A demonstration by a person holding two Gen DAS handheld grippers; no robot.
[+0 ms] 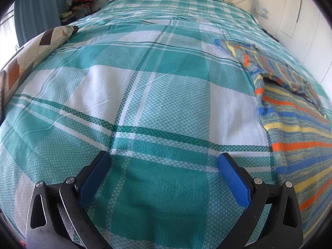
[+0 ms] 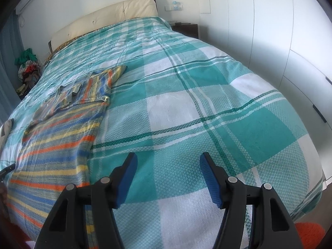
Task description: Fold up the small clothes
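Observation:
A small striped knit garment (image 1: 294,122), banded in blue, orange, yellow and grey, lies spread on the teal-and-white checked bedspread (image 1: 145,95). One sleeve is folded in over its body. In the left wrist view it lies to the right of my left gripper (image 1: 164,157), which hangs open above bare bedspread with nothing between its blue pads. In the right wrist view the same garment (image 2: 62,128) lies to the left of my right gripper (image 2: 168,159), also open and holding nothing. Its lower hem runs under the left finger (image 2: 124,178).
A patterned cushion (image 1: 27,58) lies at the bed's left edge. A cream headboard (image 2: 103,18) closes the far end, with a dark bedside table (image 2: 186,30) beside it. White wardrobe doors (image 2: 280,41) stand along the right. A pile of clothes (image 1: 82,0) sits beyond the far left corner.

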